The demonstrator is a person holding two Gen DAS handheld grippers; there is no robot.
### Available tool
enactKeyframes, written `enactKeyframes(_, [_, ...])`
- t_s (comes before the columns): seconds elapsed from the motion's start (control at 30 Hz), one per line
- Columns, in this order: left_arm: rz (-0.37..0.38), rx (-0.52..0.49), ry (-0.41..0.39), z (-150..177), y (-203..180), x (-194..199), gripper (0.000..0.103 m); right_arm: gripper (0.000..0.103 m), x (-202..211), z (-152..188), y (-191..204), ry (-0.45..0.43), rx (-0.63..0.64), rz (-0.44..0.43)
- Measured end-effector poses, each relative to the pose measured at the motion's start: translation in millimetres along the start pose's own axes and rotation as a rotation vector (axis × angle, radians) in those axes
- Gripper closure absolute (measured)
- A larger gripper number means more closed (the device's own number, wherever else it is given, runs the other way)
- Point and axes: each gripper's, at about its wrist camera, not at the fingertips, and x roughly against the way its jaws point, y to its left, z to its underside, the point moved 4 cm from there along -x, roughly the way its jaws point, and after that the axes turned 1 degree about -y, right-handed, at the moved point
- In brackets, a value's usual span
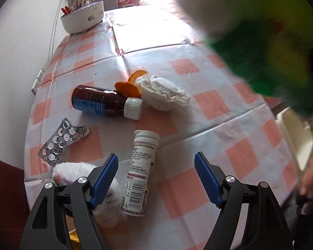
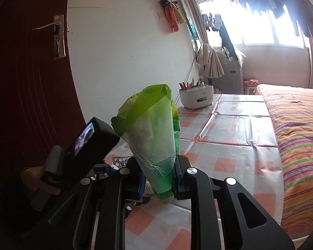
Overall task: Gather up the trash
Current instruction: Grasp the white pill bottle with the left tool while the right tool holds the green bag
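My left gripper (image 1: 156, 162) hangs open over the checked tablecloth (image 1: 198, 112). A white tube bottle (image 1: 139, 170) lies between its blue pads (image 1: 106, 179), untouched. A brown bottle with a white cap (image 1: 102, 102), a crumpled tissue (image 1: 164, 93) with orange peel (image 1: 129, 83) behind it, and an empty pill blister (image 1: 62, 141) lie further out. A white fluffy wad (image 1: 73, 171) sits under the left finger. My right gripper (image 2: 158, 179) is shut on a green plastic bag (image 2: 152, 129), which stands up from its jaws. The same green bag (image 1: 271, 41) blurs the left view's upper right.
A white holder with pencils (image 1: 83, 16) stands at the table's far left corner by the wall; the holder (image 2: 196, 98) also shows ahead of the bag. A bed with a striped cover (image 2: 298, 135) borders the table. A dark red door (image 2: 27, 83) is at left. A hand (image 1: 310, 179) shows at right.
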Motion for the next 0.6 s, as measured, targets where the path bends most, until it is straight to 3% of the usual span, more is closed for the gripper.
enactKeyframes(0.23, [-0.072, -0.023, 0.094, 6.3, -4.7, -33.2, 0.030, 0.085, 32.0, 0.3, -20.2, -0.047, -0.047, 0.044])
enactKeyframes(0.43, [-0.112, -0.048, 0.072, 9.7, -14.9, -38.6, 0.032, 0.085, 63.6, 3.3, -36.1, -0.091, -0.073, 0.089])
enactKeyframes(0.53, [-0.110, -0.045, 0.051, 8.1, -17.5, -37.3, 0.047, 0.085, 72.7, 11.5, -49.2, -0.089, -0.096, 0.120])
enactKeyframes(0.6, [-0.107, -0.052, 0.043, 6.9, -22.7, -36.7, 0.065, 0.085, 80.0, 17.6, -55.6, -0.088, -0.106, 0.144])
